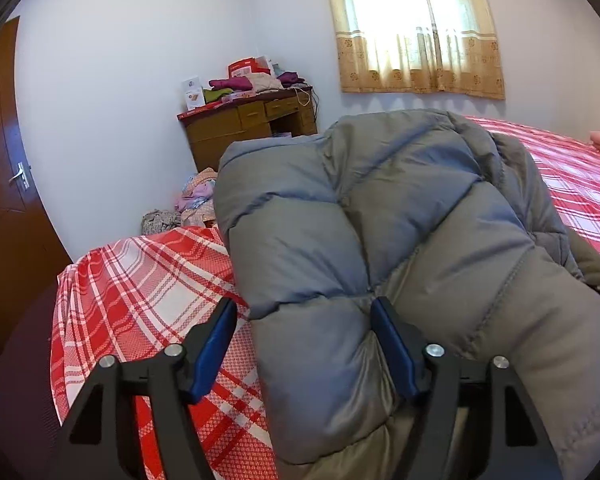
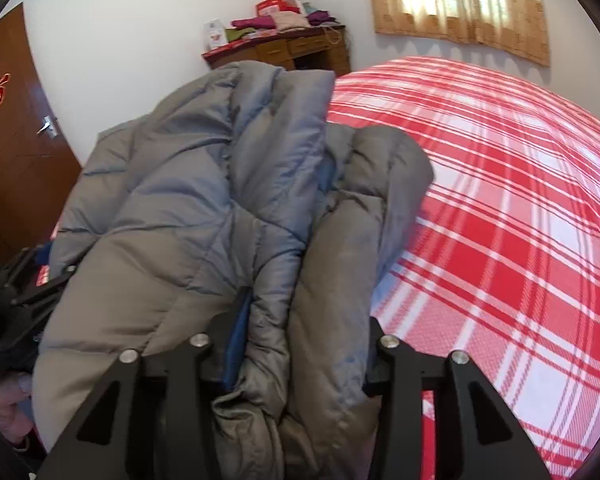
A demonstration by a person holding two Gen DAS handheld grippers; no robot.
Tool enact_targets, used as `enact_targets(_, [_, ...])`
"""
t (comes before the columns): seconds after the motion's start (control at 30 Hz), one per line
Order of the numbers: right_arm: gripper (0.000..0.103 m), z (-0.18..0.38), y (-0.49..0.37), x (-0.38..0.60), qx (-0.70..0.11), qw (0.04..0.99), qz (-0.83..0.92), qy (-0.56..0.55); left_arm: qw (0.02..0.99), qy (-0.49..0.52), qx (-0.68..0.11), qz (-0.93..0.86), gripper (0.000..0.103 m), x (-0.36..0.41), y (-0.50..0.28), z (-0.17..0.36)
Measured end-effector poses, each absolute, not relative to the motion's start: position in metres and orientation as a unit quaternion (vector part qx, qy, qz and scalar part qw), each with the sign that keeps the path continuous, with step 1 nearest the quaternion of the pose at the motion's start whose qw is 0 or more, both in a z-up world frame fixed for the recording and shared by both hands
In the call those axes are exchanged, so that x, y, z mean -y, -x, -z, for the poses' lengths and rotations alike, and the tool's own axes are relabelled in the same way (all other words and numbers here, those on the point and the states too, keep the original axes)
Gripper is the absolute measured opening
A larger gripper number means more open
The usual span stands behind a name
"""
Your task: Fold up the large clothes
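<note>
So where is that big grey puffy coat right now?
The grey puffy coat lies bunched on the red plaid bedspread near the bed's edge, right in front of both cameras, with the wooden desk behind it.

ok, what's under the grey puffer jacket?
The grey puffer jacket lies folded on the red plaid bedspread, which shows along both sides of it. Whatever sits directly beneath the jacket is covered, as are its inner layers.

Left gripper point(image 1: 304, 320): jaws apart, padded grey jacket point(image 1: 380, 216) edge between the blue pads point(image 1: 216, 344), left pad clear of fabric. Jacket lies on red plaid bed cover point(image 1: 140, 280). Far: cluttered wooden desk point(image 1: 236, 124), curtained window point(image 1: 412, 24).
</note>
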State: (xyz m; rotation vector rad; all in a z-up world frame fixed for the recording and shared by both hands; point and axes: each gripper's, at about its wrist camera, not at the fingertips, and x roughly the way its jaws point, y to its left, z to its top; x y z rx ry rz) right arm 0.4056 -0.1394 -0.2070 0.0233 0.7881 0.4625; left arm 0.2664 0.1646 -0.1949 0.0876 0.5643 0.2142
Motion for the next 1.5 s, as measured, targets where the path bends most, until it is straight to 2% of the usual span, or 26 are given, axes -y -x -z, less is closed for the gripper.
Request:
enact_targets(0.17, [0.052,0.209,-0.402,0.143,-0.379,0.901,-0.210,-0.009,0.953,-0.041,-0.280,-0.104,0.073,-0.165,-0.268,0.199])
enact_targets(0.5, [0.067,0.214,-0.405,0.144,-0.388,0.900,-0.198,-0.014,0.951,-0.034,-0.289,-0.102,0.076,-0.171,-0.273,0.202])
enact_targets(0.77, [0.070,0.193,-0.398,0.144,-0.382,0.904,-0.192,-0.005,0.950,-0.048,-0.291,-0.101,0.076,-0.166,-0.257,0.179])
enact_targets(0.87, [0.070,0.175,-0.385,0.147,-0.369,0.912,-0.180,-0.002,0.956,-0.042,-0.275,-0.098,0.076,-0.163,-0.238,0.158])
enact_targets(1.0, [0.083,0.134,-0.349,0.162,-0.328,0.930,-0.164,-0.011,0.965,-0.029,-0.243,-0.098,0.076,-0.161,-0.202,0.121])
enact_targets(1.17, [0.084,0.085,-0.301,0.167,-0.269,0.950,-0.160,-0.007,0.973,-0.009,-0.210,-0.096,0.077,-0.166,-0.160,0.082])
enact_targets(1.27, [0.090,0.067,-0.284,0.163,-0.243,0.956,-0.166,-0.003,0.977,-0.002,-0.191,-0.096,0.079,-0.169,-0.144,0.067])
enact_targets(1.5, [0.090,0.055,-0.271,0.152,-0.221,0.959,-0.175,0.014,0.980,0.014,-0.177,-0.094,0.080,-0.172,-0.131,0.054])
